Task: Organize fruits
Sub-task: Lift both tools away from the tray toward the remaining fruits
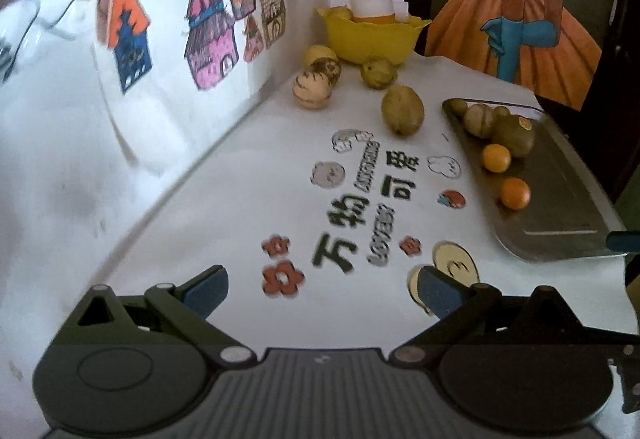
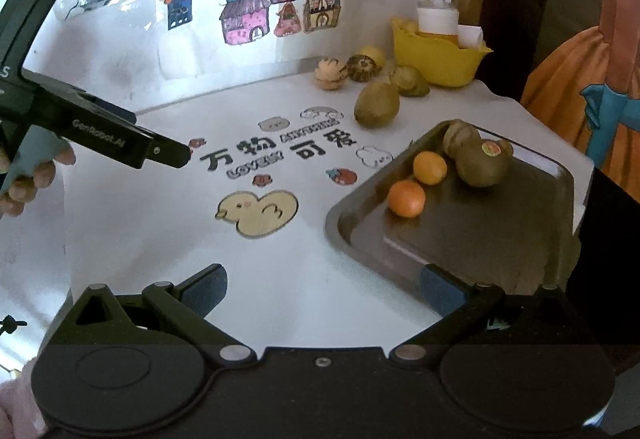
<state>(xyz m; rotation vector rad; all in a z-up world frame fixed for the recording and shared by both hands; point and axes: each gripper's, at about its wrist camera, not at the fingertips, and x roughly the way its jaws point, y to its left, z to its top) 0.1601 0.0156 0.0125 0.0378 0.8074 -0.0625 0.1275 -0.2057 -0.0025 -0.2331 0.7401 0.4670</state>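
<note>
Both grippers hang above the white printed tablecloth [image 1: 248,175] with fingers spread and nothing between them: the left gripper [image 1: 320,293] and the right gripper [image 2: 320,291]. The grey metal tray [image 2: 500,239] holds 2 small oranges [image 2: 406,197] and brown-green kiwis [image 2: 482,163]. Other fruits [image 1: 402,110] lie loose near the yellow plastic bowl [image 1: 372,39].

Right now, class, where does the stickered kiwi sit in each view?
Left wrist: kiwi at right, far end of the tray.
Right wrist: kiwi right of centre, on the tray.
Shared landmark: yellow bowl at the back.
</note>
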